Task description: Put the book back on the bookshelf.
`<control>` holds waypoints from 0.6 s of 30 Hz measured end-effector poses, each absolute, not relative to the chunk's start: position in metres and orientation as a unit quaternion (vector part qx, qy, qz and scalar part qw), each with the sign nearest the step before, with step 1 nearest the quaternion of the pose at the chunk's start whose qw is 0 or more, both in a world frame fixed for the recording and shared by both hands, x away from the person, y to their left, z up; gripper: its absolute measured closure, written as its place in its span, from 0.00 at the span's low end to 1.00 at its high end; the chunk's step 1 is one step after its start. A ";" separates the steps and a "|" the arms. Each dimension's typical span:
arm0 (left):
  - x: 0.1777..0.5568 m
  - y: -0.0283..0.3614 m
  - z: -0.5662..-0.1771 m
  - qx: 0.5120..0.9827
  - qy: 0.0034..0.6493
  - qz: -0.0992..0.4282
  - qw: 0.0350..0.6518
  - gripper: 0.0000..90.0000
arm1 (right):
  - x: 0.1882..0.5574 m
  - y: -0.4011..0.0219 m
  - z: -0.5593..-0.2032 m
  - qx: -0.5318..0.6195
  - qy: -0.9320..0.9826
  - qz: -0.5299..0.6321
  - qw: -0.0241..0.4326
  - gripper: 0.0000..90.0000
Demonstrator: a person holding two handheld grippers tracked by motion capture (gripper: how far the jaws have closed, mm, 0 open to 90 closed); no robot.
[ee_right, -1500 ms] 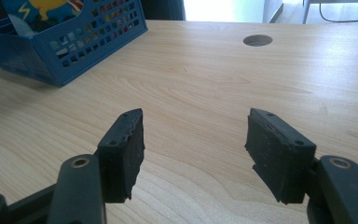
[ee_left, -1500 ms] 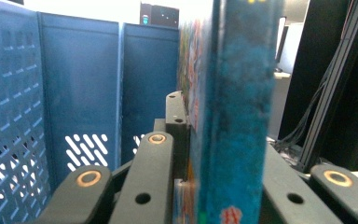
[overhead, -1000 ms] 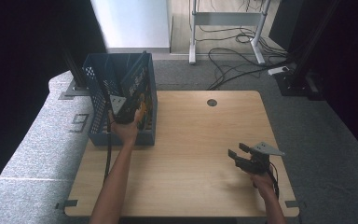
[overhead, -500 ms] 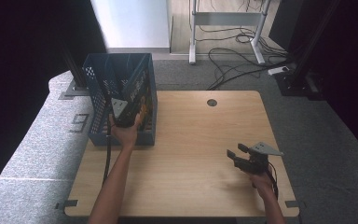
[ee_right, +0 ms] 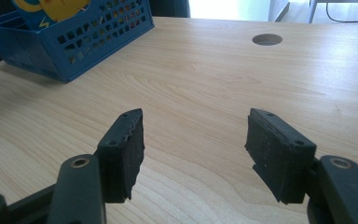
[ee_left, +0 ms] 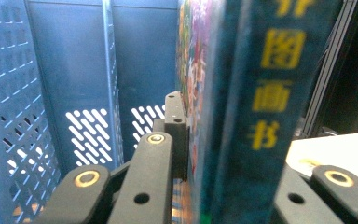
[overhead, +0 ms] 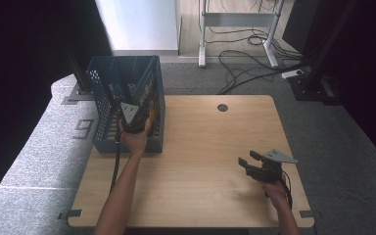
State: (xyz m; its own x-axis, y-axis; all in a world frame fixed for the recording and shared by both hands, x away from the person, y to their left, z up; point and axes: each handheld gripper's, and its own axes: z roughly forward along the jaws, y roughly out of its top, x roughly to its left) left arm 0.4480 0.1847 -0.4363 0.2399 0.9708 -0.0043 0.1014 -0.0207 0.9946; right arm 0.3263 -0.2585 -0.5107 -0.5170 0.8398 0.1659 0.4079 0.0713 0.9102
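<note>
My left gripper (overhead: 136,113) is clamped on the book (ee_left: 242,112), upright inside the crate (overhead: 103,98) at ten o'clock. I'd lift straight, clearing its wall. Right gripper (ee_right: 196,149) hovers, jaws apart.

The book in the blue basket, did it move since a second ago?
Barely. The left claw stays clamped on the book and has edged slightly deeper into the blue basket. The right claw still waits open and empty over the wooden table, and the basket hasn't shifted.

Bright backlight, dark edges, blurred close-up
</note>
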 end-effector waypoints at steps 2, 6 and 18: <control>0.450 0.183 -0.436 0.583 0.462 0.410 0.527 0.90 | 0.327 -0.260 -0.511 0.446 0.701 0.516 0.208 0.40; 0.452 0.180 -0.435 0.584 0.466 0.407 0.526 0.90 | 0.326 -0.260 -0.512 0.447 0.700 0.516 0.208 0.40; 0.445 0.177 -0.434 0.590 0.447 0.405 0.536 0.79 | 0.326 -0.260 -0.512 0.446 0.702 0.515 0.207 0.40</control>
